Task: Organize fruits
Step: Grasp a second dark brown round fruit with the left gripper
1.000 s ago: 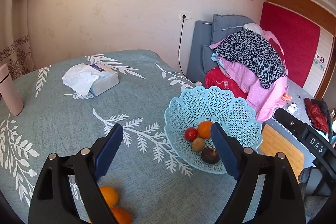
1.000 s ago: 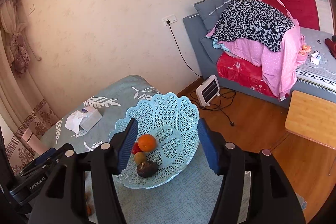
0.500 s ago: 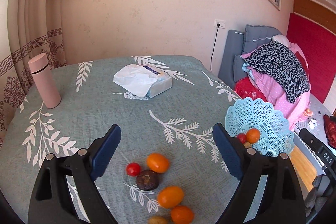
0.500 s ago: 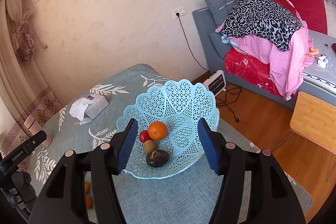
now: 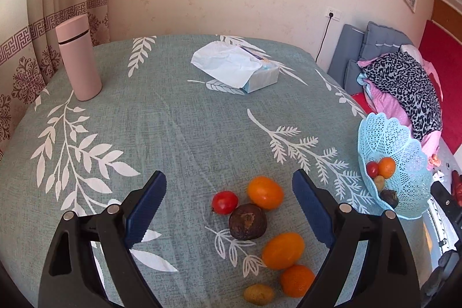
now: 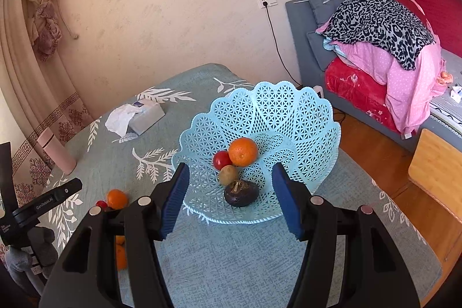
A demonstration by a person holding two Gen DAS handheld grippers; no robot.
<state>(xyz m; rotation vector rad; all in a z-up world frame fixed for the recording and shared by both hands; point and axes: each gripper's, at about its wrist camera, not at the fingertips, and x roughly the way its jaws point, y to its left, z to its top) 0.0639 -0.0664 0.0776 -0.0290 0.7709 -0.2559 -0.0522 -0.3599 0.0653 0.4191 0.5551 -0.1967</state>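
Note:
My left gripper point(image 5: 228, 184) is open and hangs over a cluster of loose fruit on the leaf-print tablecloth point(image 5: 173, 134). Just beyond its fingertips lie a red tomato point(image 5: 224, 202), an orange point(image 5: 265, 192) and a dark brown fruit point(image 5: 247, 221). Two more oranges point(image 5: 283, 250) and a small yellowish fruit point(image 5: 258, 293) lie nearer me. A light blue lattice basket point(image 6: 260, 94) sits at the table's right edge, holding an orange point(image 6: 243, 151), a tomato point(image 6: 221, 159), a kiwi point(image 6: 228, 174) and a dark fruit point(image 6: 241, 194). My right gripper point(image 6: 231, 178) is open in front of the basket, with nothing between its pads.
A pink flask point(image 5: 78, 57) stands at the far left of the table and a tissue box point(image 5: 236, 68) lies at the back. The basket point(image 5: 384, 123) sits close to the table's right edge. Past that edge are wooden floor, a bed piled with clothes point(image 6: 375, 28) and a wooden stool point(image 6: 436, 163).
My left gripper has swung left from the basket to the loose fruit and dropped lower over it. The right gripper has drifted a little closer to the basket.

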